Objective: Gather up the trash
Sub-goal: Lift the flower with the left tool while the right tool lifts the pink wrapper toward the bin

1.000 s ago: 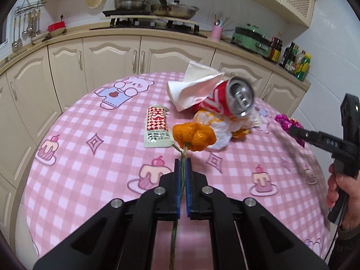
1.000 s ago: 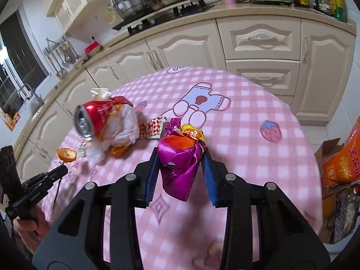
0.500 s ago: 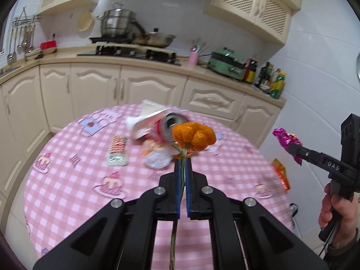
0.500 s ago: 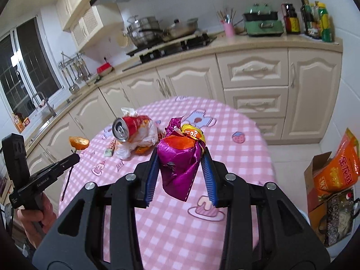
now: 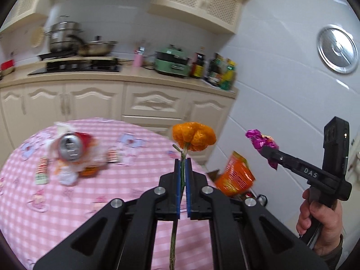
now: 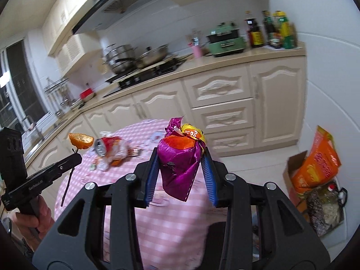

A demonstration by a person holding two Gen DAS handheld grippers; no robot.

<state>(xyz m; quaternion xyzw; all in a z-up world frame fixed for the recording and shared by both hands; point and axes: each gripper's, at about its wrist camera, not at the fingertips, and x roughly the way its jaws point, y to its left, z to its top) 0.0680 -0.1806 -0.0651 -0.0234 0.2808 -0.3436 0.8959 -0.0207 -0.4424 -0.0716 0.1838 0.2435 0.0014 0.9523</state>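
Observation:
My left gripper (image 5: pixel 182 164) is shut on the green stem of an orange flower (image 5: pixel 193 136), held up above the near edge of the pink checked table (image 5: pixel 67 213). It also shows in the right wrist view (image 6: pixel 75 157) with the flower (image 6: pixel 81 140). My right gripper (image 6: pixel 180 157) is shut on a crumpled purple snack wrapper (image 6: pixel 180 164), held up off the table; it shows at the right of the left wrist view (image 5: pixel 266 153). A red soda can (image 5: pixel 70 145) lies in a heap of tissue and plastic on the table.
A small sachet (image 5: pixel 42 173) lies left of the heap. An orange snack bag (image 6: pixel 319 162) stands in a cardboard box (image 6: pixel 292 173) on the floor by the right wall. Cream kitchen cabinets (image 6: pixel 225 103) with a stove and bottles run behind the table.
Both grippers have risen and pulled back from the table with their loads still held. The views have swung right, towards the wall and the floor box.

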